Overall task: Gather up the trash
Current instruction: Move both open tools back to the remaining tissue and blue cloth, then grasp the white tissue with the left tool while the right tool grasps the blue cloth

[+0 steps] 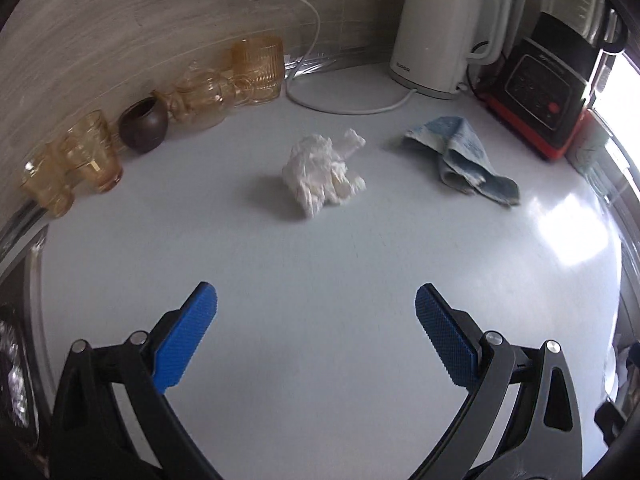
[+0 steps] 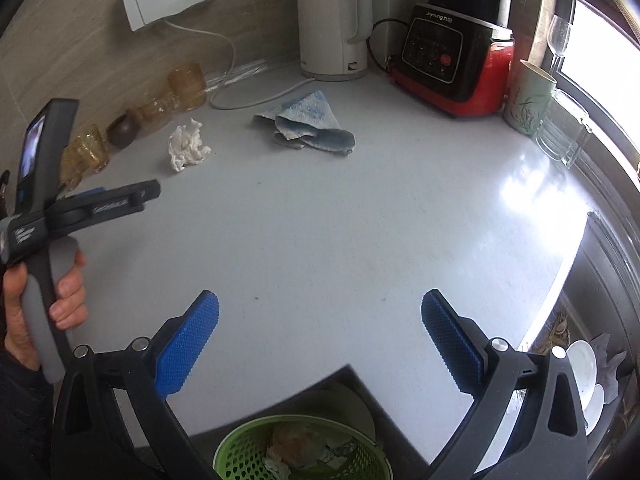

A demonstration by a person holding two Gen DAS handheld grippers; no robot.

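Observation:
A crumpled white tissue lies on the white counter, ahead of my left gripper, which is open and empty, well short of it. The tissue also shows in the right wrist view, far left. My right gripper is open and empty, over the counter's front edge. Below it stands a green trash basket holding wrappers and scraps. The left gripper's body, held in a hand, shows at the left of the right wrist view.
A blue cloth lies right of the tissue. Amber glasses and a dark small pot line the back wall. A white kettle with its cord and a red-black blender stand at the back. A cup stands near the window.

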